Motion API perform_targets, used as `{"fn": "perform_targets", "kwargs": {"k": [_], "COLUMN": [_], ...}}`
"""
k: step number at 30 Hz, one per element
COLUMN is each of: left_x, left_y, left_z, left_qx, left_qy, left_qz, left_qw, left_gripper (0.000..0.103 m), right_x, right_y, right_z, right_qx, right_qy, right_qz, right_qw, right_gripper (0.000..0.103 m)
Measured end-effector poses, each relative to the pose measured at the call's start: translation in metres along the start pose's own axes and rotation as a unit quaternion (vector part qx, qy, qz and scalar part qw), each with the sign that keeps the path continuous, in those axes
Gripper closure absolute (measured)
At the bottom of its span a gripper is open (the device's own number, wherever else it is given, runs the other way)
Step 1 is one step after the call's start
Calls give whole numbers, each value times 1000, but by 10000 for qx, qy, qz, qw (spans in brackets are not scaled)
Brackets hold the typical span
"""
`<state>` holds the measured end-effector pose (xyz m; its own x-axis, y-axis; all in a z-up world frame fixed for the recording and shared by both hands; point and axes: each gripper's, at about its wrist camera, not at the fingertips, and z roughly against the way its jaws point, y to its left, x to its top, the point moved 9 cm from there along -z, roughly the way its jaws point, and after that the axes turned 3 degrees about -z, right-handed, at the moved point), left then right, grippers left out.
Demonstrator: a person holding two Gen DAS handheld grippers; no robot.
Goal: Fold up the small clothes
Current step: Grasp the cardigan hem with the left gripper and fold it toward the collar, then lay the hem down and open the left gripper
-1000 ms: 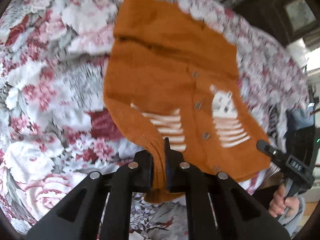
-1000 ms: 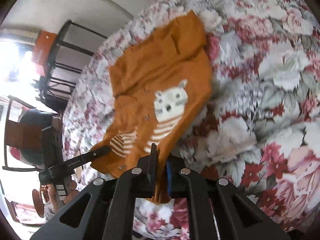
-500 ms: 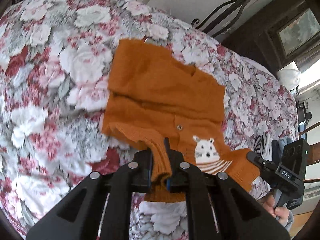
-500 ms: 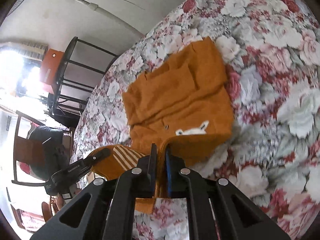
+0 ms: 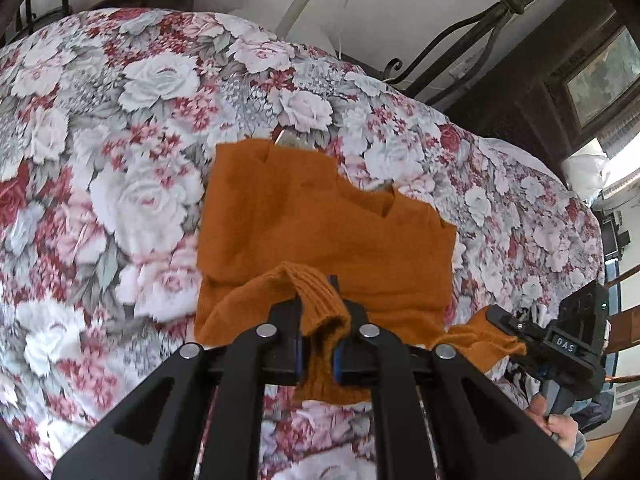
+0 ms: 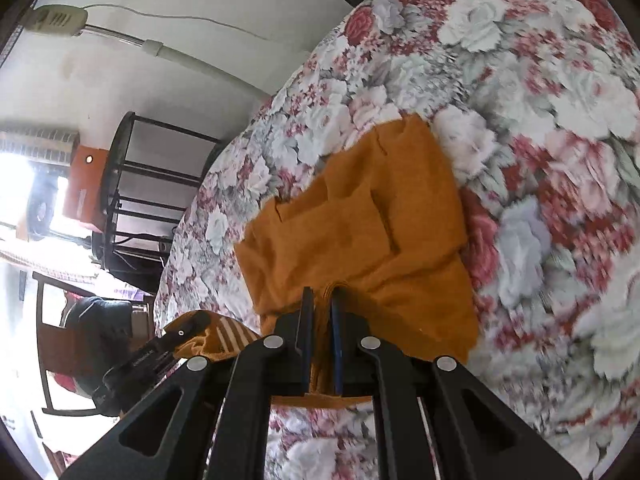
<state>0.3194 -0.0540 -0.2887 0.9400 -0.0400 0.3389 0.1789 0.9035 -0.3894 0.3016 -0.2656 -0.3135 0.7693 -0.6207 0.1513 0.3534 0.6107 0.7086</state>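
An orange knit cardigan [image 5: 320, 216] lies on the floral bedspread [image 5: 120, 120], its lower half lifted and curled toward its upper half. My left gripper [image 5: 317, 312] is shut on the ribbed hem corner. My right gripper [image 6: 320, 312] is shut on the other hem corner; it shows at the right of the left wrist view [image 5: 500, 320]. The cardigan also shows in the right wrist view [image 6: 360, 220], with my left gripper [image 6: 188, 330] at lower left pinching a white-striped part. The animal face on the front is hidden.
The floral bedspread [image 6: 540, 120] spreads all around the cardigan. A dark iron bed frame [image 5: 480, 28] and dark wood furniture [image 5: 560, 80] stand at the far side. A black metal rack [image 6: 132, 184] and a chair [image 6: 60, 340] stand beside the bed.
Both grippers have carried the cardigan's lower edge up and forward over the body. The white animal face and buttons, visible before, are now covered by the fold.
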Motion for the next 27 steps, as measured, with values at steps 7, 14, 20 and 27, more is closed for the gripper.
{"fn": "perform_targets", "kwargs": {"k": [7, 14, 20, 27], "left_x": [29, 49, 59, 77], "left_y": [-5, 4, 13, 44], "left_z": [-17, -40, -61, -46], "left_qx": [93, 237, 328, 1333], "left_qy": [-62, -92, -193, -695], "left_qz": [-69, -3, 106, 169], "left_qw": [9999, 9997, 9992, 9885], "left_gripper": [94, 94, 91, 21], "right_x": [32, 63, 76, 92], "right_y": [9, -17, -38, -40], "right_z": [-14, -30, -50, -37], "right_qx": [71, -63, -27, -380], "right_qy": [-120, -247, -199, -682], "right_qz": [-69, -398, -664, -304], "right_qw": [9999, 9989, 9976, 9965], "right_gripper": [94, 94, 91, 55]}}
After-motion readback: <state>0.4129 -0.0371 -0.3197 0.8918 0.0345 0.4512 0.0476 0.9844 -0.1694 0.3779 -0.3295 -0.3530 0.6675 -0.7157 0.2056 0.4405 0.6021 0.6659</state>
